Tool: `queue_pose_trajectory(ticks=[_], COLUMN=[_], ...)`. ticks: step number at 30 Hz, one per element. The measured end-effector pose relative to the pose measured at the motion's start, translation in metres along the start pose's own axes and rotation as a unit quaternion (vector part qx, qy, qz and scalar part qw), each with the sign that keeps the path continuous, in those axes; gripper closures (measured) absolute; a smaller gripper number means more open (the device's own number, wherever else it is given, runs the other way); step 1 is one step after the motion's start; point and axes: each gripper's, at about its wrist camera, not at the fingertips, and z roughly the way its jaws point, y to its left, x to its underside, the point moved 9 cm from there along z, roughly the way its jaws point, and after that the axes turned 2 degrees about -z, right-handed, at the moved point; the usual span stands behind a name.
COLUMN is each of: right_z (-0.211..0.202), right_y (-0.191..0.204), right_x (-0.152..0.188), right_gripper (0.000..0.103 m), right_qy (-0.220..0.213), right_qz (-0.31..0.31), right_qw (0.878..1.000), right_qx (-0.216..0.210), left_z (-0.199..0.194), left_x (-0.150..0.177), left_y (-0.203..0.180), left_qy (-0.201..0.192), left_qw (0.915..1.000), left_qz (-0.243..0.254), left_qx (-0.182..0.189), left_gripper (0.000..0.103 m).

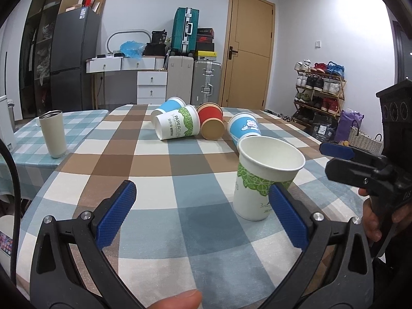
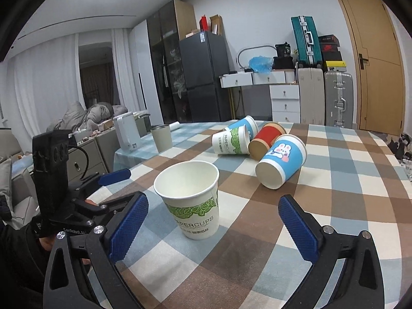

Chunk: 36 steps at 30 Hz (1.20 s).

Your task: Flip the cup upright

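1. A white paper cup (image 2: 191, 200) with green leaves stood upright on the table (image 1: 159, 175), mouth up, near the edge closest to the person.
2. It looked very light and thin. I think a hard squeeze would crush it, and a small bump could knock it over.
3. The paper looked dry, so it likely would not slip much. The best place to hold it seemed to be the side, below the rim.
4. The left claw (image 1: 203, 215) was wide open and held nothing. Its right finger (image 1: 287, 216) was just beside the cup; I could not tell if they touched.
5. The right claw (image 2: 213, 228) was wide open too, with the cup sitting free in front of it.
6. Four more cups lay on their sides toward the far edge: a blue cup (image 2: 282, 161) with a bunny, a red cup (image 2: 267, 139), a green cup (image 2: 231, 141) and another blue one (image 1: 170, 104) behind them. Those likely still needed standing up.
7. A checked cloth covered the table. It looked soft and flat, so cups could roll on it.
8. A grey mug (image 1: 53, 134) stood near the left edge.
9. The room had a fridge (image 1: 74, 56), suitcases (image 1: 185, 29), a door (image 1: 248, 49) and a shoe rack (image 1: 319, 87).
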Motion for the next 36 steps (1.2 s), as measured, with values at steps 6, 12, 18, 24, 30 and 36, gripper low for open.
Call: queue_pose_trajectory(ticks=[6,12,18,24,30,36], right_z=[-0.0004,-0.0033,-0.0047,-0.0045,-0.0044,-0.0043], right_y=[0.0015,0.0044,0.0044,0.0038,0.0017,0.0017], right_x=[0.0027,0.0037,0.0043,0.0034,0.0019,0.0019], right_gripper=[0.000,0.000,0.000,0.000,0.000,0.000], right_qy=[-0.003,-0.009,-0.008,-0.010,-0.012,-0.012], right_qz=[-0.001,-0.009,-0.004,-0.003,0.000,0.000], right_qw=[1.000,1.000,1.000,1.000,1.000,1.000], right_qx=[-0.005,-0.005,-0.004,-0.005,-0.005,-0.006], left_z=[0.0023,0.0051,0.0049,0.0048,0.0051,0.0051], left_x=[0.0000,0.0006,0.0010,0.0012,0.0014,0.0017], left_y=[-0.0031,-0.0036,-0.0031,-0.0030,-0.0033,-0.0033], left_qy=[-0.003,-0.003,-0.003,-0.003,-0.004,-0.004], left_qw=[1.0000,1.0000,1.0000,1.0000,1.0000,1.0000], left_qz=[0.000,-0.001,-0.002,-0.001,-0.002,-0.002], left_qx=[0.005,0.004,0.005,0.005,0.005,0.005], left_gripper=[0.000,0.000,0.000,0.000,0.000,0.000])
